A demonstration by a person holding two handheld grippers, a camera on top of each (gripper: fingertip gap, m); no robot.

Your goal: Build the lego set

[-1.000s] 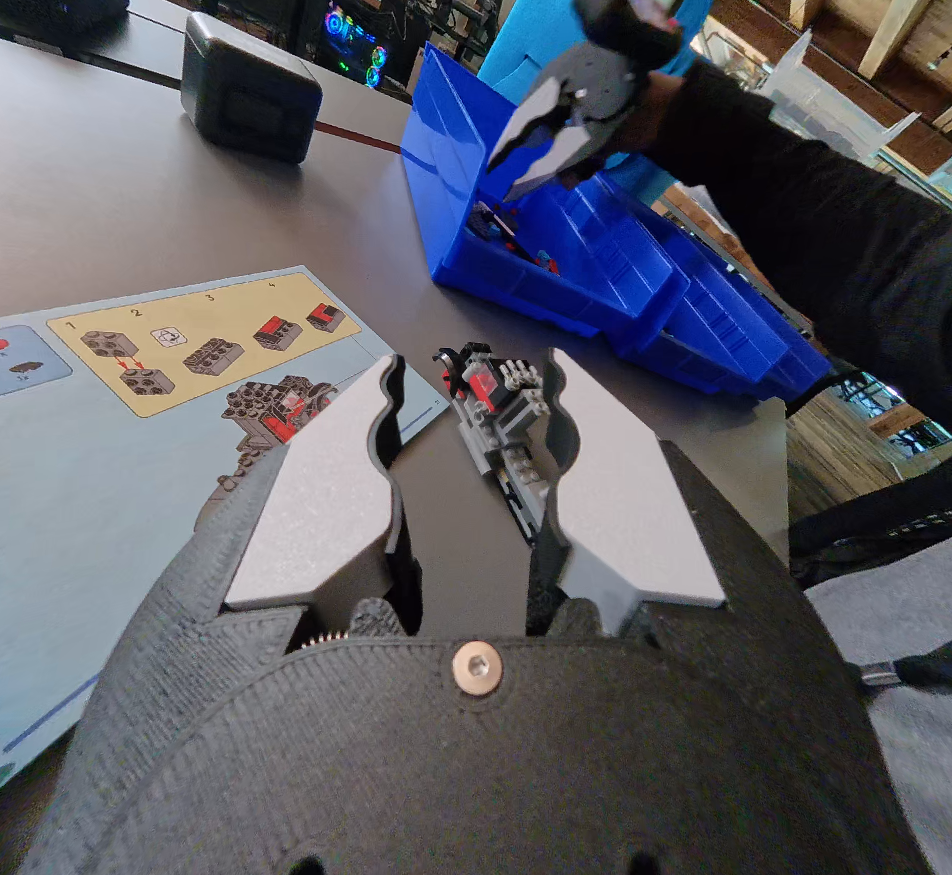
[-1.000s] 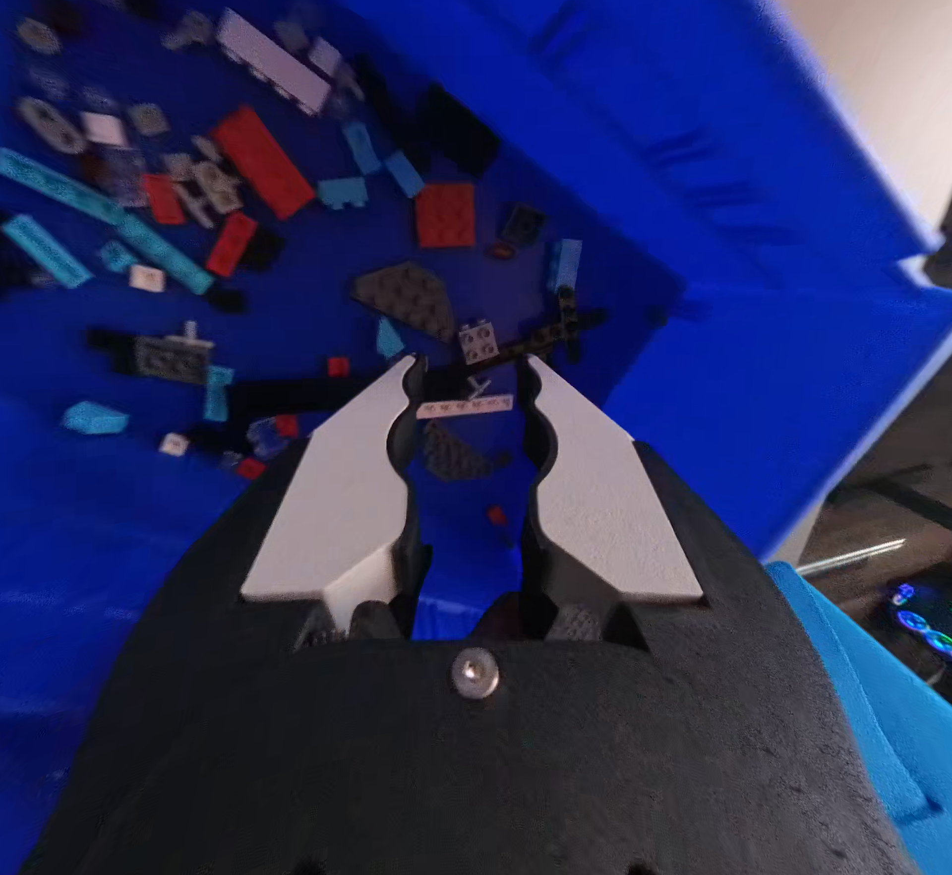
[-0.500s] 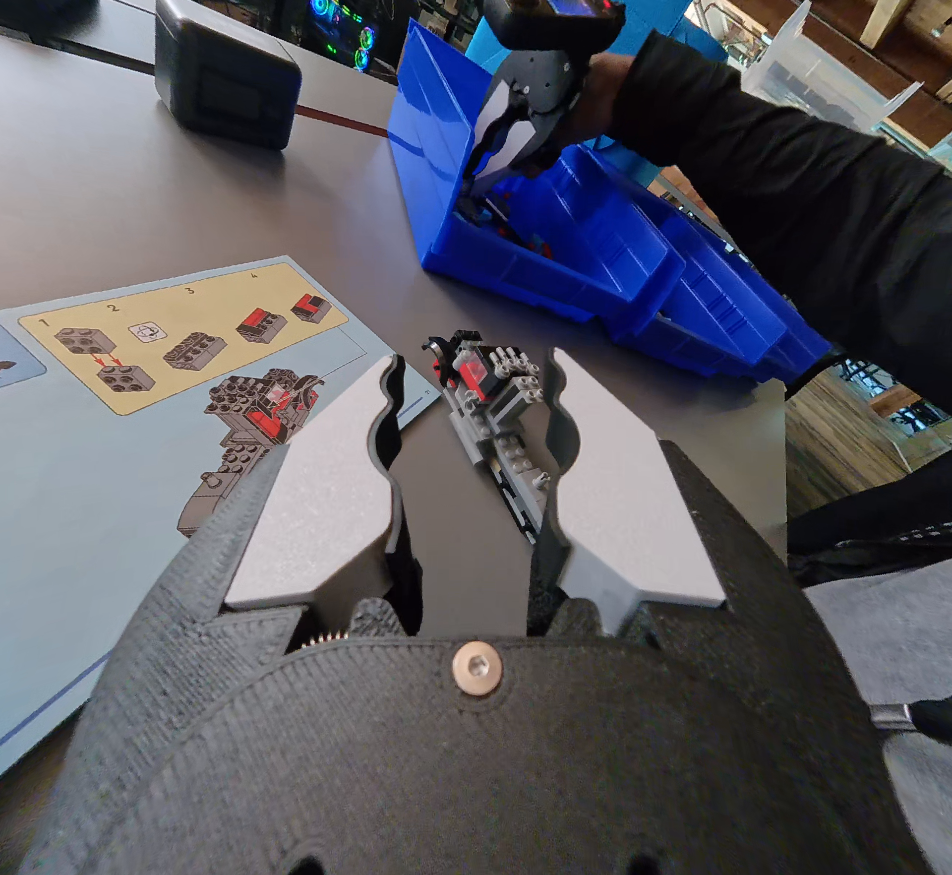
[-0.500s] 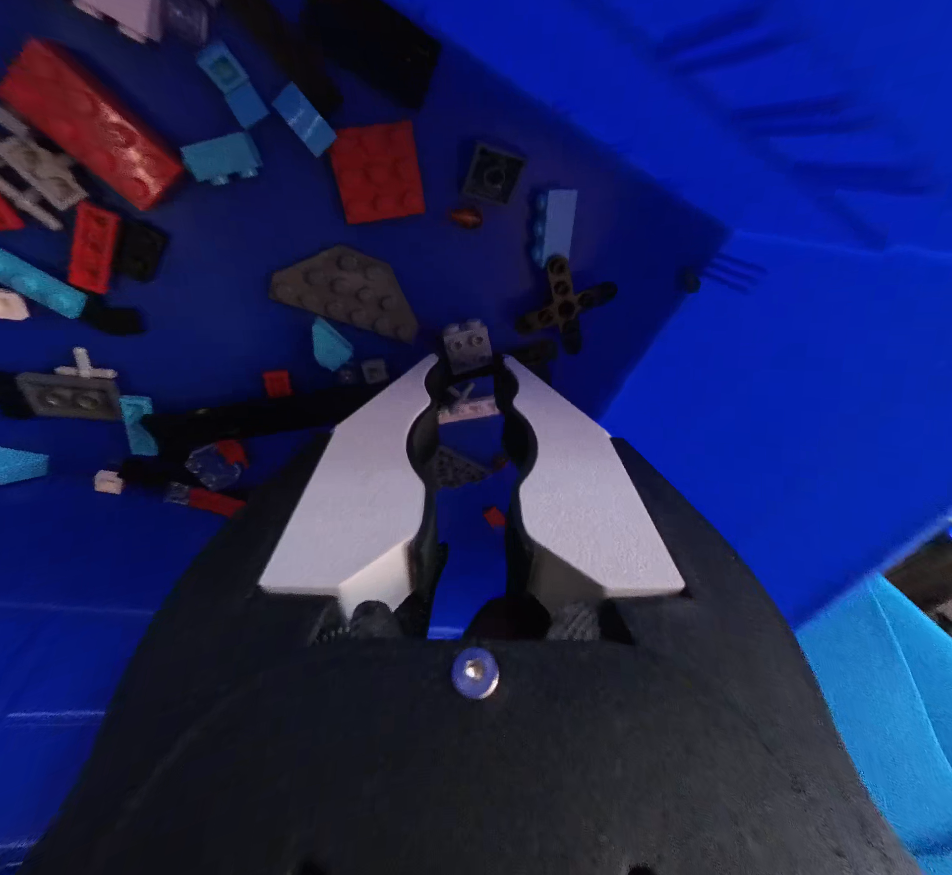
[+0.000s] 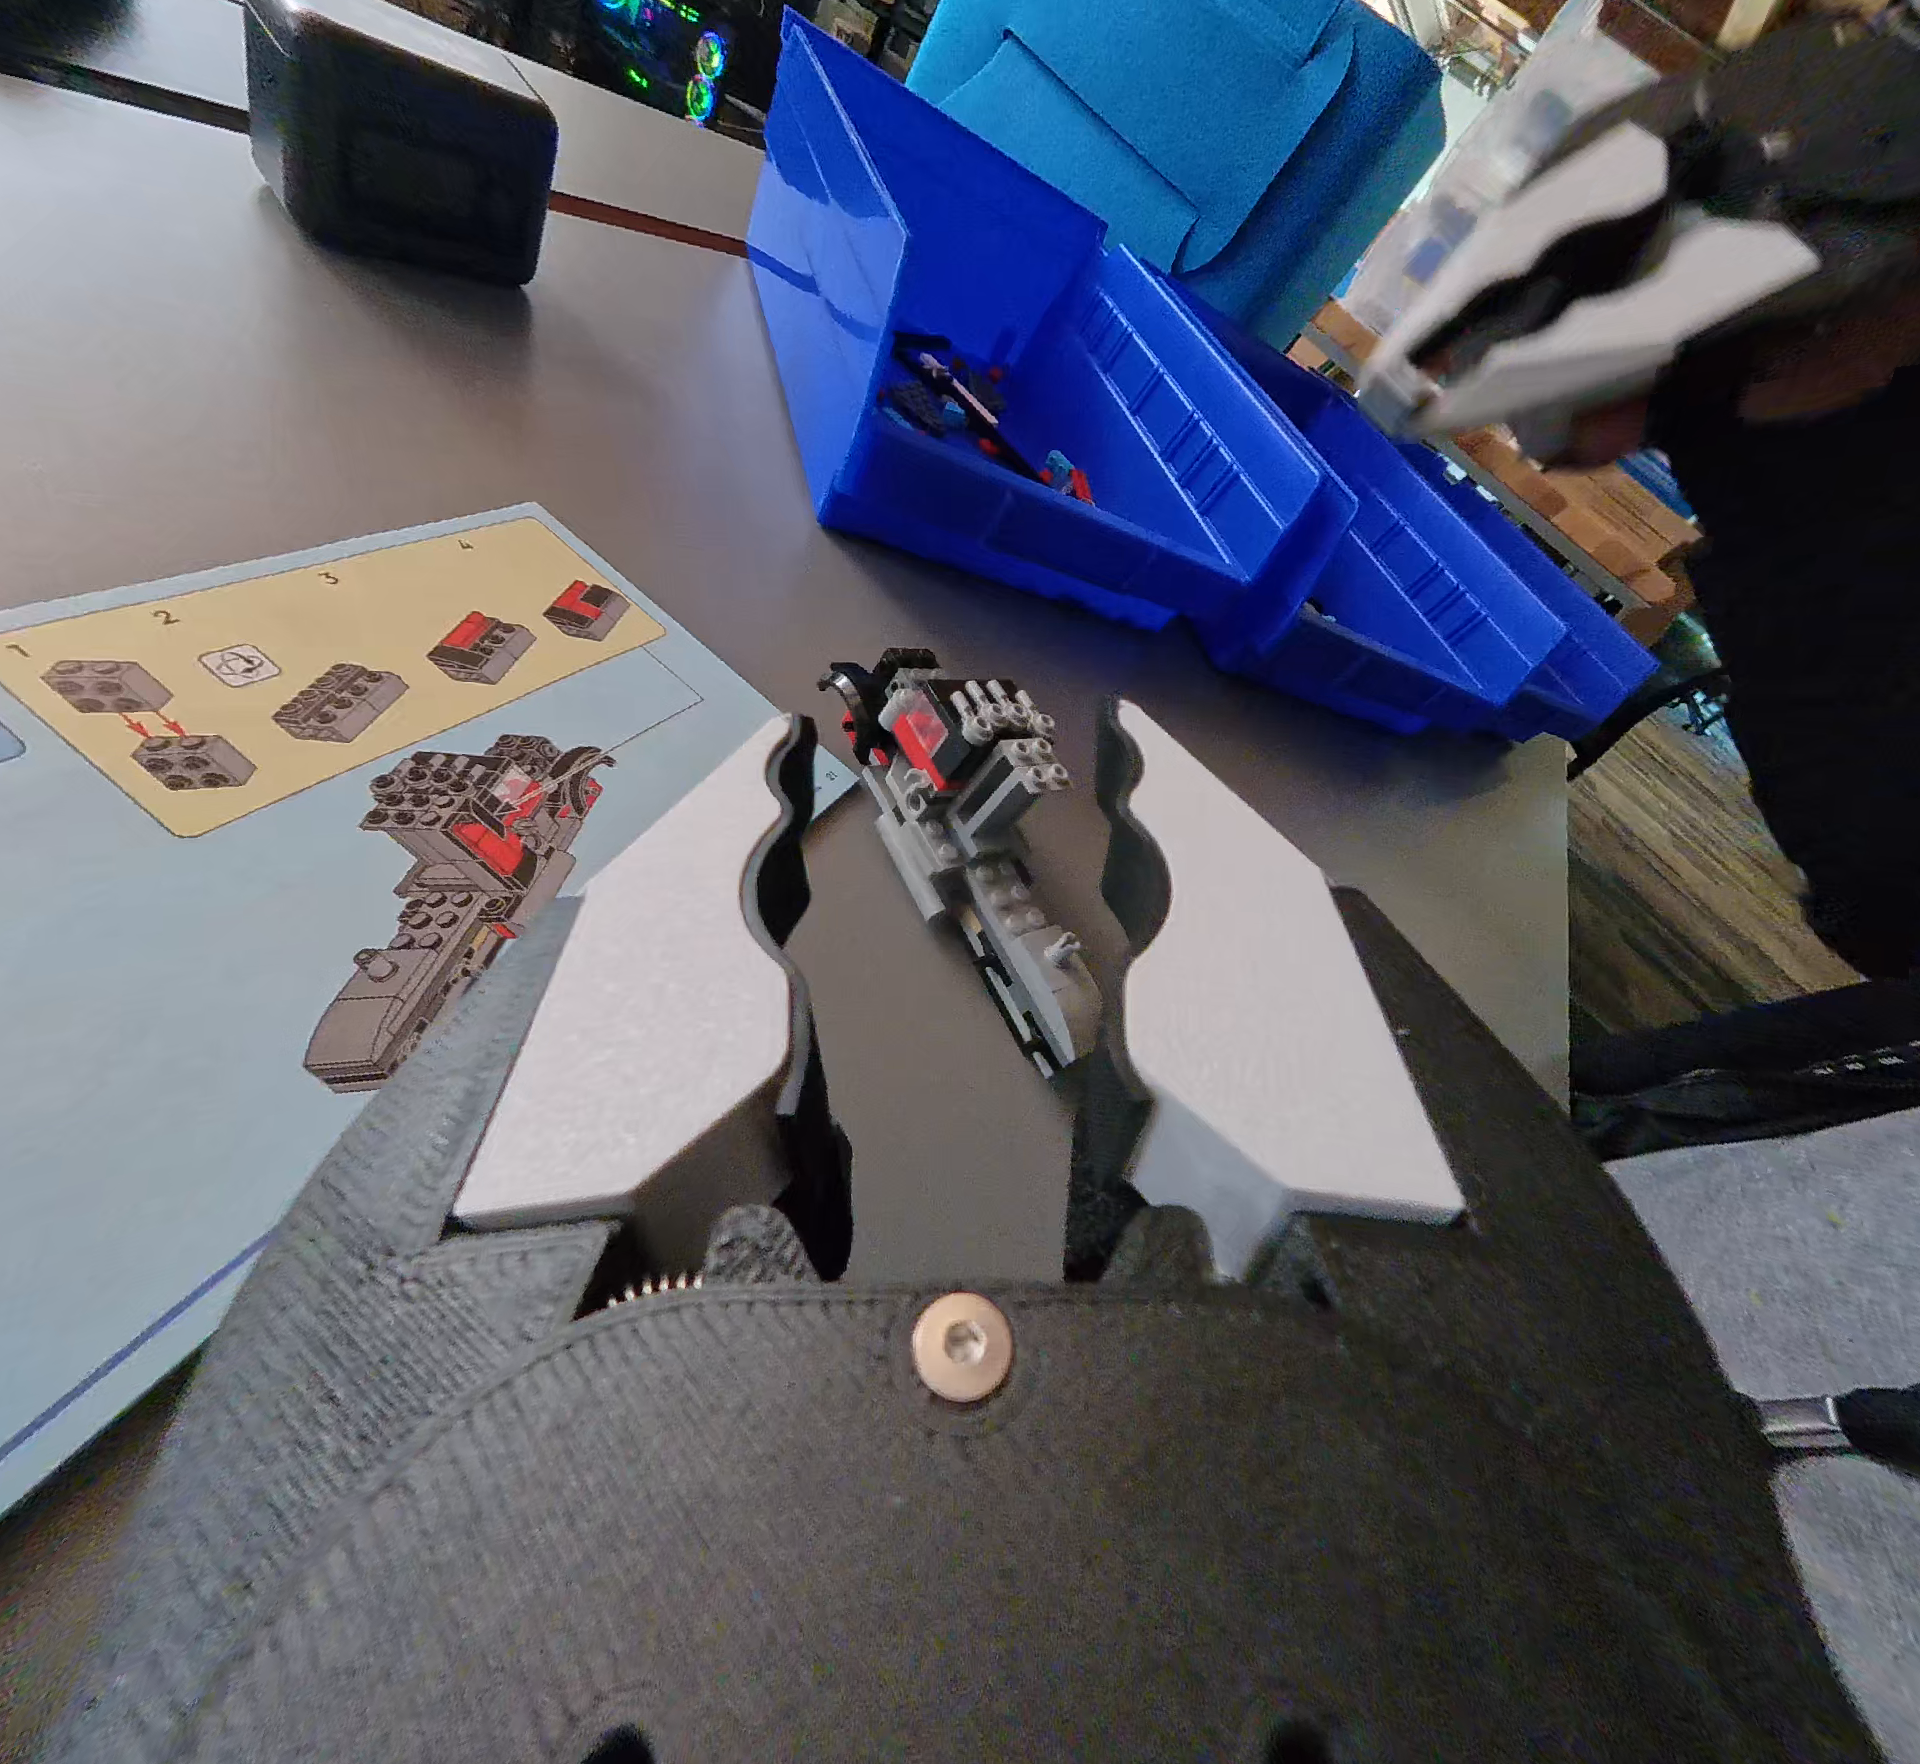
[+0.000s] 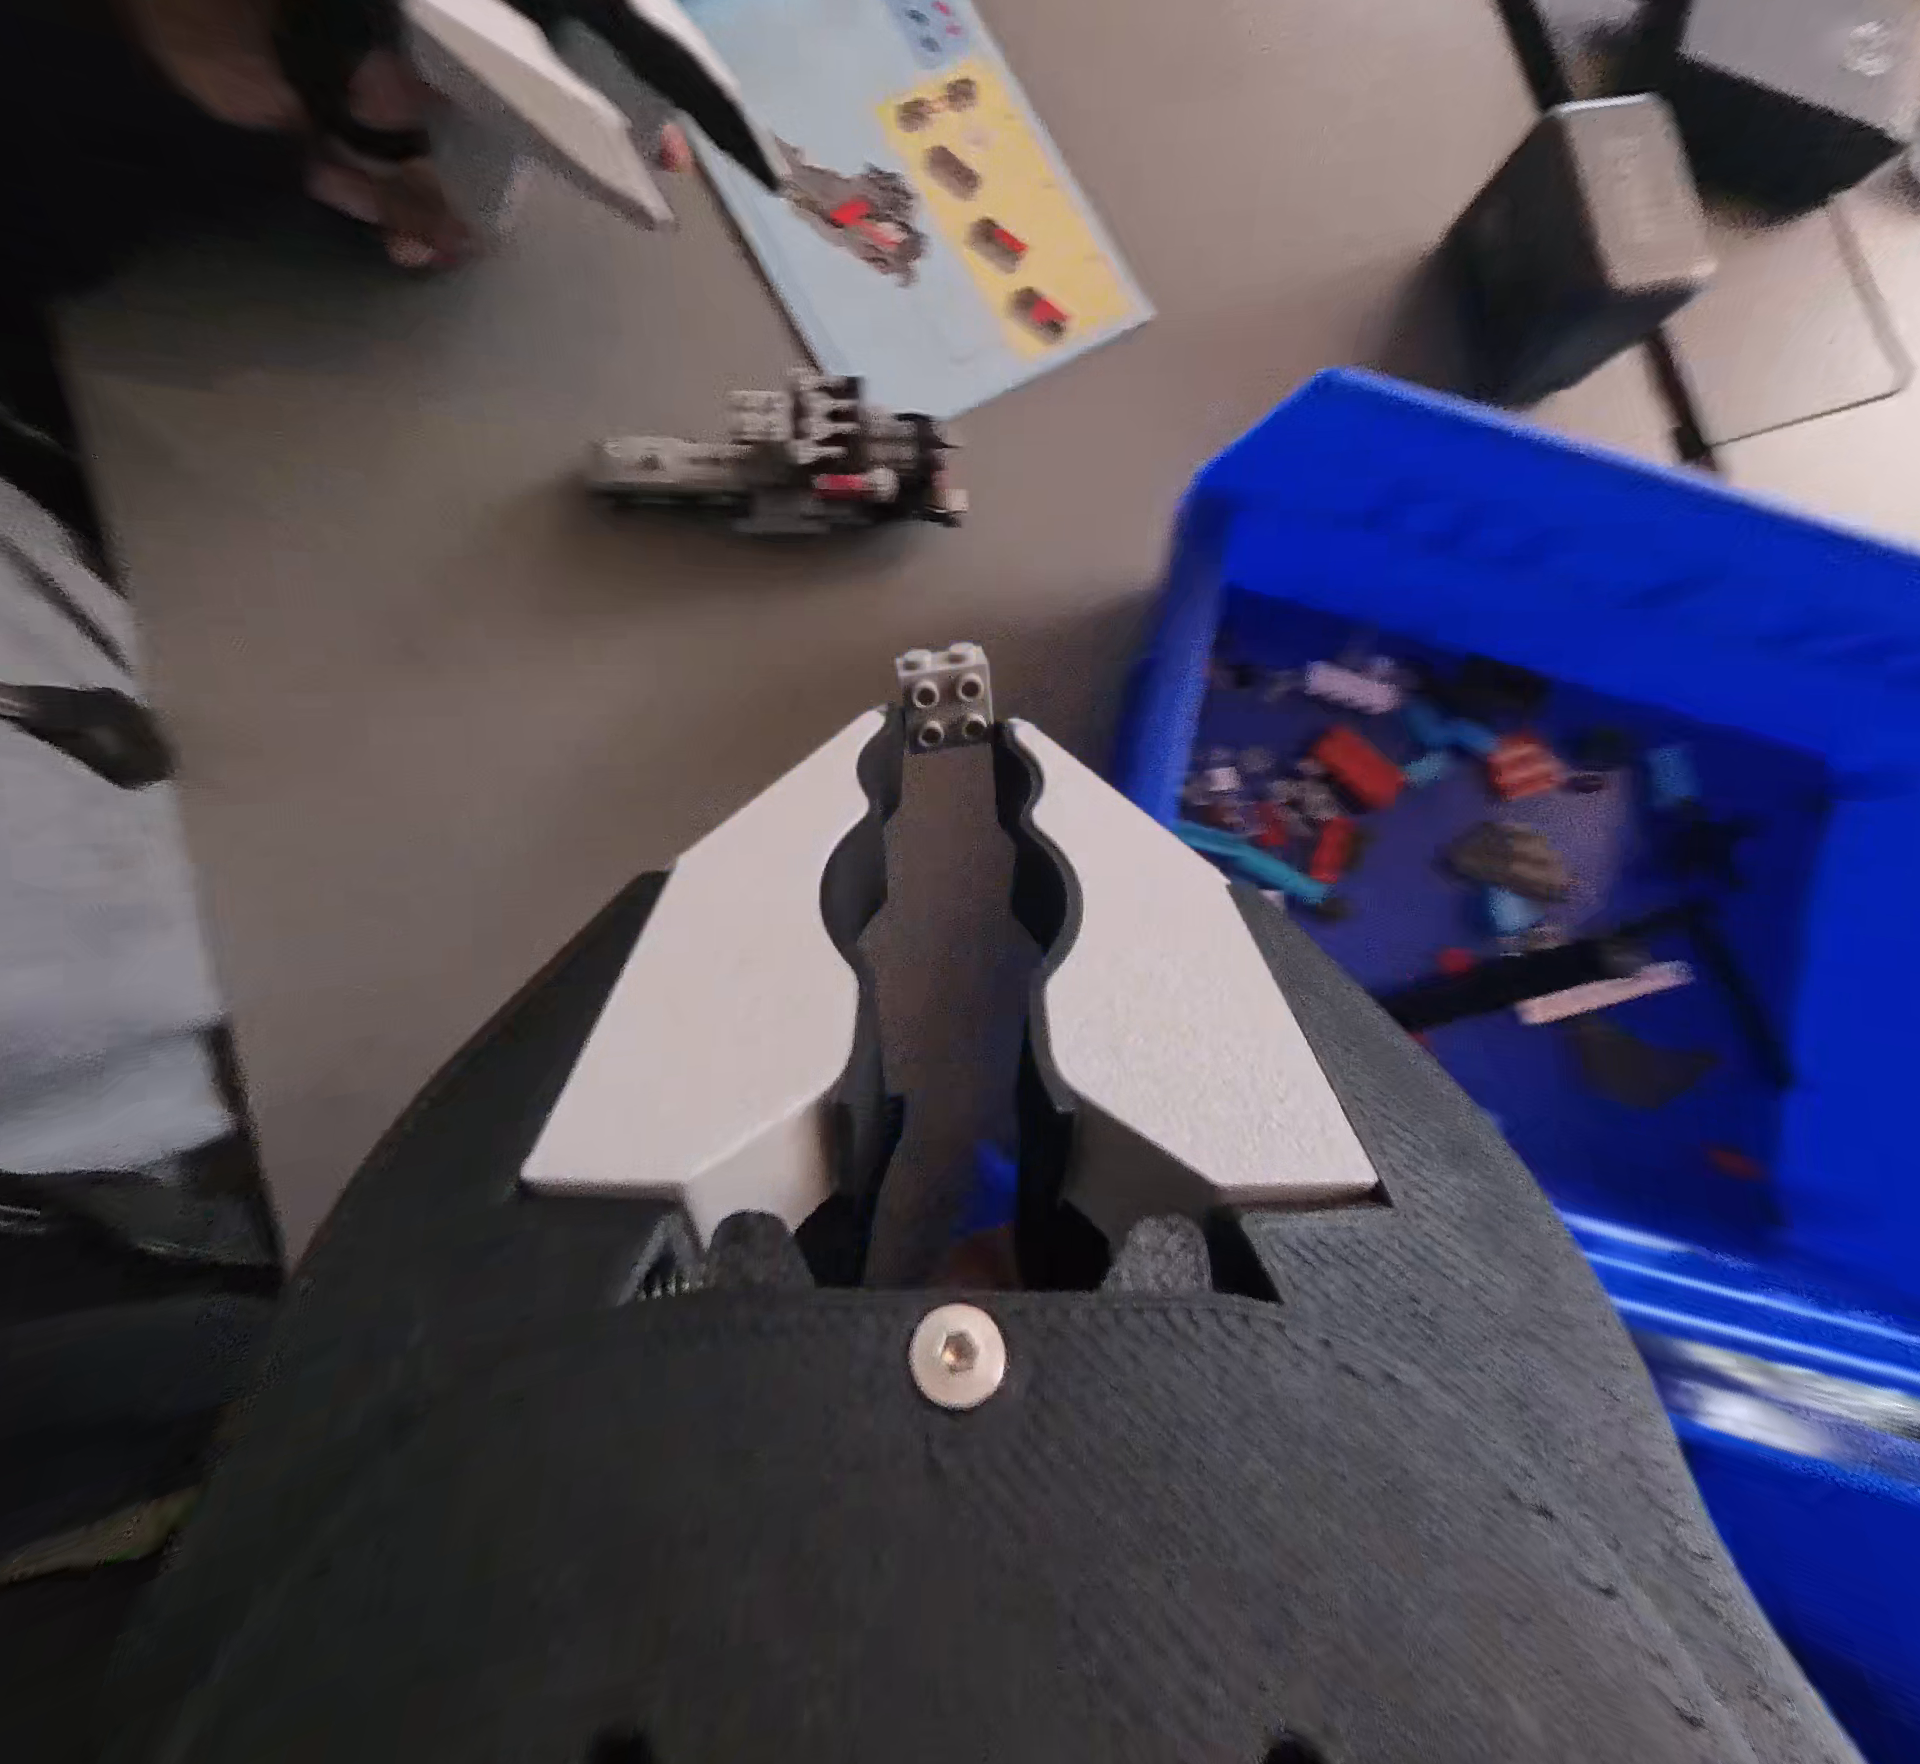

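Your right tongs (image 6: 945, 727) pinch the small grey brick (image 6: 943, 698) by its lower edge only, above the surface (image 6: 468, 675); a jolt could twist it free. The half-built model (image 5: 961, 810) lies between your left tongs (image 5: 951, 748), which stand apart, touching nothing.
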